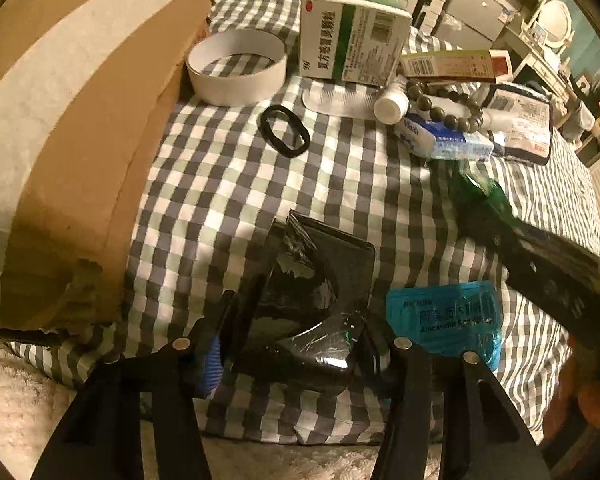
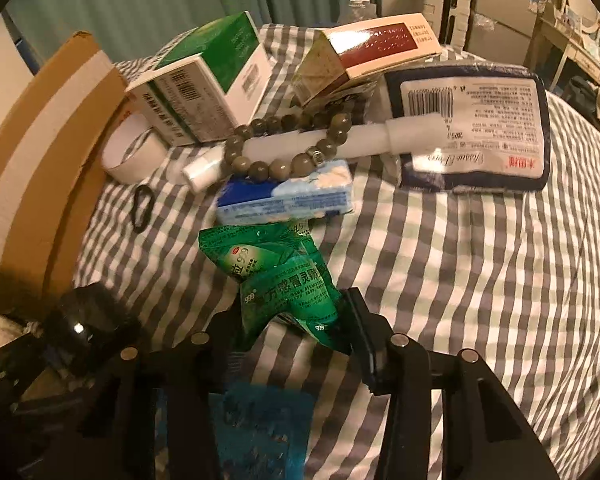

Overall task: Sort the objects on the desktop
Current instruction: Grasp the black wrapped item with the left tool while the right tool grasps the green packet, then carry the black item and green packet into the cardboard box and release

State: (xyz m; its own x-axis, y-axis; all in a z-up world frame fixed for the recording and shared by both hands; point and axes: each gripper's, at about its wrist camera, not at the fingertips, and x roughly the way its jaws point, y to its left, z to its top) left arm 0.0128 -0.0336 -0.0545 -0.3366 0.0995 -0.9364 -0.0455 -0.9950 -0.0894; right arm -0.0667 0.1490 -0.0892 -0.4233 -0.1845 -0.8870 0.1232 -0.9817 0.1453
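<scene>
In the left wrist view my left gripper is shut on a shiny black plastic-wrapped pack, which stands tilted between the fingers above the checked cloth. A blue packet lies flat just right of it. In the right wrist view my right gripper is shut on a crumpled strip of green sachets, whose upper end reaches toward a blue tissue pack. The same blue packet shows under that gripper. The right gripper with its green sachets also enters the left wrist view from the right.
A cardboard box borders the cloth on the left. At the back stand a white tape ring, a green-white medicine box and a red-white carton. Nearby lie a black hair tie, a bead bracelet, a white bottle and a dark-edged tissue pack.
</scene>
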